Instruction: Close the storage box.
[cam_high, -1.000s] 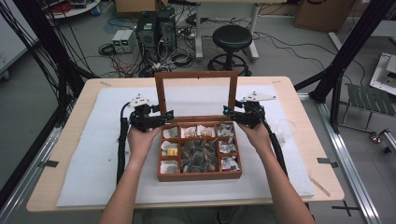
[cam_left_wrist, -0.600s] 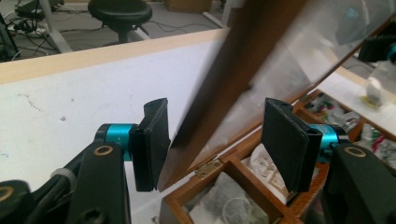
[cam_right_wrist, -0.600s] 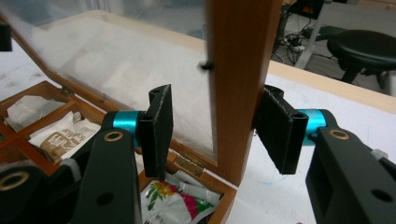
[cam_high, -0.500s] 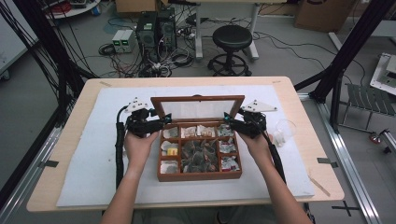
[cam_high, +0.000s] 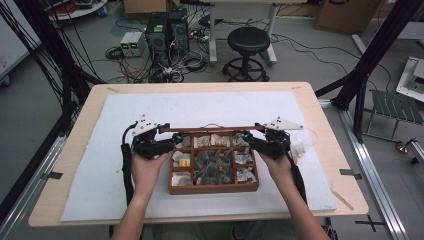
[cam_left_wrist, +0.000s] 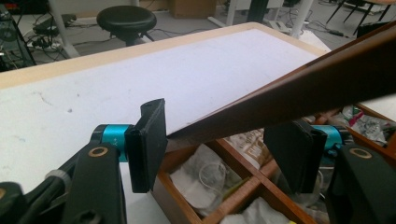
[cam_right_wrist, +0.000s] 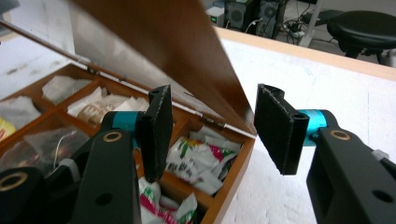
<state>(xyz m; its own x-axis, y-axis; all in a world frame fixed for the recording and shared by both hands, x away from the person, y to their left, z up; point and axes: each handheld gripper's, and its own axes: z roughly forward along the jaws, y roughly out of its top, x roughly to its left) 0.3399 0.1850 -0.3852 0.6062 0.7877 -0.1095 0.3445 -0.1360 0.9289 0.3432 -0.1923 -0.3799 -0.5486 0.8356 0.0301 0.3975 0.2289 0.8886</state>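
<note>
Holding a gripper at each end of the wooden lid (cam_high: 212, 129), you are working over the compartment box (cam_high: 214, 188) that is sitting on the white mat (cam_high: 100, 165) near the front of the table (cam_high: 60, 200). The lid is hanging half-lowered, tilted on its hinges over the back row of compartments. Your left gripper (cam_left_wrist: 219, 149) is straddling the lid's edge with its jaws standing apart; they have just been opening a little, and the wood is passing between the pads, whether touching one I cannot tell. Your right gripper (cam_right_wrist: 212, 128) is also parted, with the lid's corner lying between its pads and a gap showing on the outer side. Small packets (cam_high: 215, 167) are filling the compartments.
</note>
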